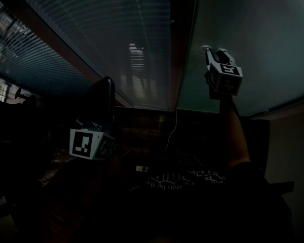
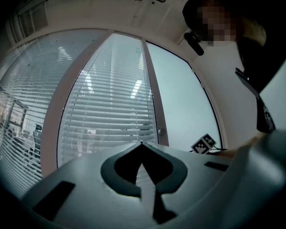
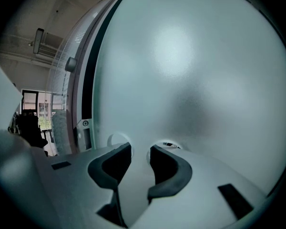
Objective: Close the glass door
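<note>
The frosted glass door point(image 1: 243, 34) fills the right of the head view and nearly all of the right gripper view point(image 3: 190, 70). My right gripper point(image 1: 209, 52) is raised against it, its tips at a small white knob point(image 1: 204, 48). Seen from its own camera, the right gripper point(image 3: 139, 149) is open, with only frosted glass in the gap and round fittings point(image 3: 169, 145) showing behind the tips. My left gripper point(image 1: 93, 123) hangs low at the left, away from the door. In its own view the left gripper point(image 2: 142, 145) is shut and empty.
A dark frame post point(image 1: 185, 44) separates the door from a glass panel with blinds point(image 1: 116, 34). At the door's left edge runs a dark strip point(image 3: 88, 89) with a metal plate point(image 3: 85, 128). A dark chair point(image 1: 104, 97) and cluttered desk lie below.
</note>
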